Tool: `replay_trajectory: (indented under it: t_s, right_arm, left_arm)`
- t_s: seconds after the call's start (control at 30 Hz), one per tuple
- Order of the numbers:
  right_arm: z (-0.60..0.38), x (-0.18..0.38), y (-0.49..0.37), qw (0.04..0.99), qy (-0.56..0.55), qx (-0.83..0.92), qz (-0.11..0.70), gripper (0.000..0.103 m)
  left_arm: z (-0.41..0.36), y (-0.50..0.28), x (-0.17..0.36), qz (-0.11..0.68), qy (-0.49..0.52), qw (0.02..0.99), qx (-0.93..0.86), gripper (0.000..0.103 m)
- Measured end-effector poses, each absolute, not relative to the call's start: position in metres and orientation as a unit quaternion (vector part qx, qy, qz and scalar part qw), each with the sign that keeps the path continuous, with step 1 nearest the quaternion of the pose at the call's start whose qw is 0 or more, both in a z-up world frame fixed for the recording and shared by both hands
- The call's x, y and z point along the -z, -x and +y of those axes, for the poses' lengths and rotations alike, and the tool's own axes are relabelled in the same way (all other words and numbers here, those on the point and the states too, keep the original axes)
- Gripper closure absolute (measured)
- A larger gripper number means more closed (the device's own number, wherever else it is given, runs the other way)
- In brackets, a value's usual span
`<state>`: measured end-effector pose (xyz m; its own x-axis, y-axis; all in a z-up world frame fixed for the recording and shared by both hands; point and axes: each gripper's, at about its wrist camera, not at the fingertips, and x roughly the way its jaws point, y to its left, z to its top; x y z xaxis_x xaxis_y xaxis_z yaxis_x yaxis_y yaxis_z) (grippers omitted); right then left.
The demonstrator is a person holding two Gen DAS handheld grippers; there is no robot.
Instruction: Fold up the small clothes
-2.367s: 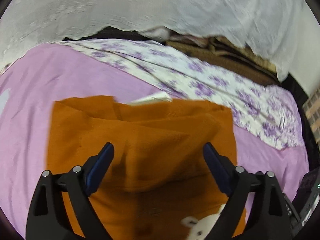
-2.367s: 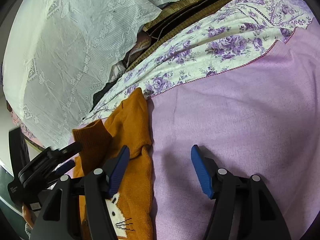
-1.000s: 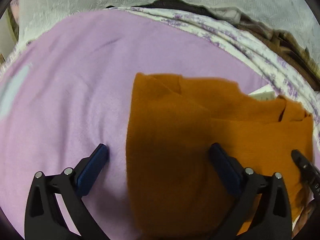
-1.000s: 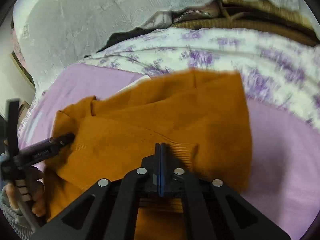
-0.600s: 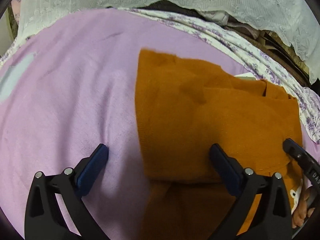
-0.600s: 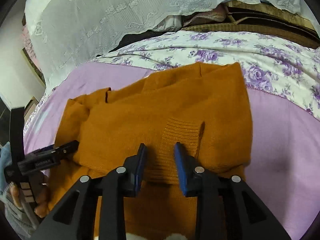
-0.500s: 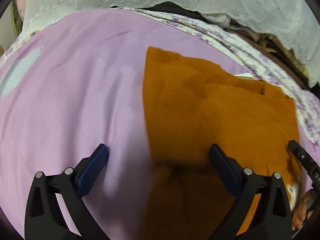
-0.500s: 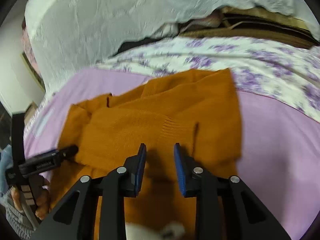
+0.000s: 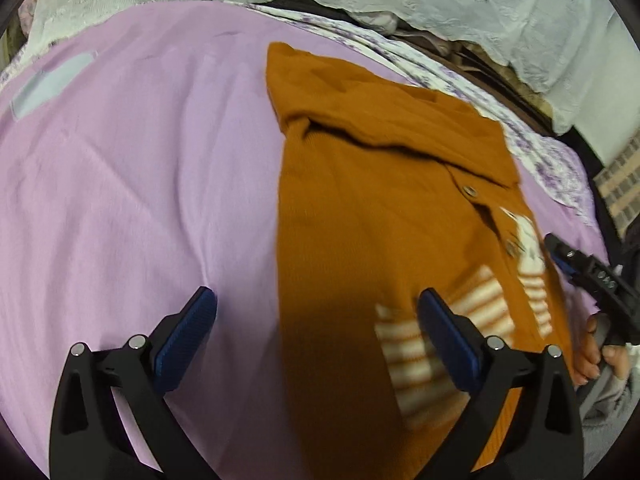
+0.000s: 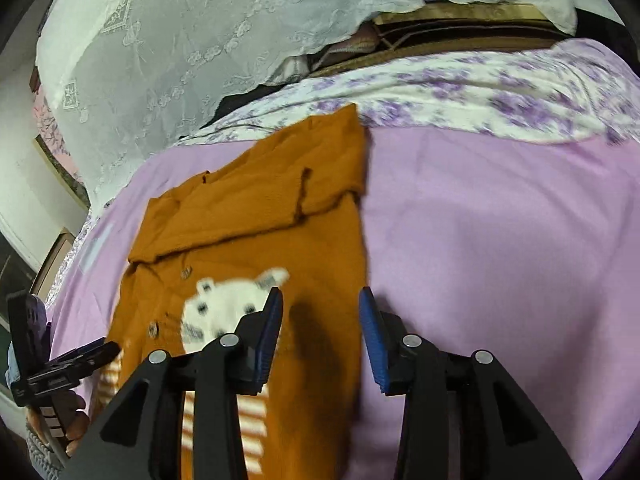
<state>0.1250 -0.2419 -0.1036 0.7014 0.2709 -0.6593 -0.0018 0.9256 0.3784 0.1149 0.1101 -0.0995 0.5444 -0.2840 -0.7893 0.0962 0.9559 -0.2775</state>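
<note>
A small orange knitted cardigan (image 9: 380, 200) lies flat on the lilac bedsheet (image 9: 120, 180), with both sleeves folded across its chest (image 10: 280, 184). A white cat motif (image 10: 224, 304) and striped patches (image 9: 432, 344) show on its front. My left gripper (image 9: 316, 320) stands open above the cardigan's left edge, near the hem, holding nothing. My right gripper (image 10: 320, 332) hovers over the cardigan's right edge with its jaws opening; nothing is pinched between them. Each gripper also shows in the other's view, the right gripper (image 9: 560, 256) and the left gripper (image 10: 96, 350), both hand-held.
A white and purple floral sheet (image 10: 480, 92) lies along the far side of the bed. Behind it hang white lace cloth (image 10: 180, 40) and a brown patterned blanket (image 10: 460, 36). A pale patch (image 9: 48, 84) marks the lilac sheet at far left.
The right gripper, shut on a sleeve cuff a second ago, has let it go on the chest. Both grippers have drawn back toward the hem, so the cat motif and stripes came into view.
</note>
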Motion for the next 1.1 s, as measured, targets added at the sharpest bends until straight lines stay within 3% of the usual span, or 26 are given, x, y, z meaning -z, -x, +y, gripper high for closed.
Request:
replay_trajectory:
  t_s: [0.5,1.0,1.1]
  right_arm:
    - [-0.230,0.116,-0.052,0.880,-0.198,-0.153,0.404,0.061]
    - [-0.234,0.124,-0.065,0.847,-0.273,-0.189,0.415,0.063]
    - [-0.234,0.127,-0.070,0.843,-0.281,-0.188,0.419,0.076]
  left_arm:
    - [0.115,-0.054,0.104,0.462,0.164,0.843,0.223,0.005]
    - [0.097,-0.048,0.108,0.474,0.211,0.812,0.267,0.005]
    - [0.094,-0.057,0.108,0.470,0.221,0.812,0.266,0.008]
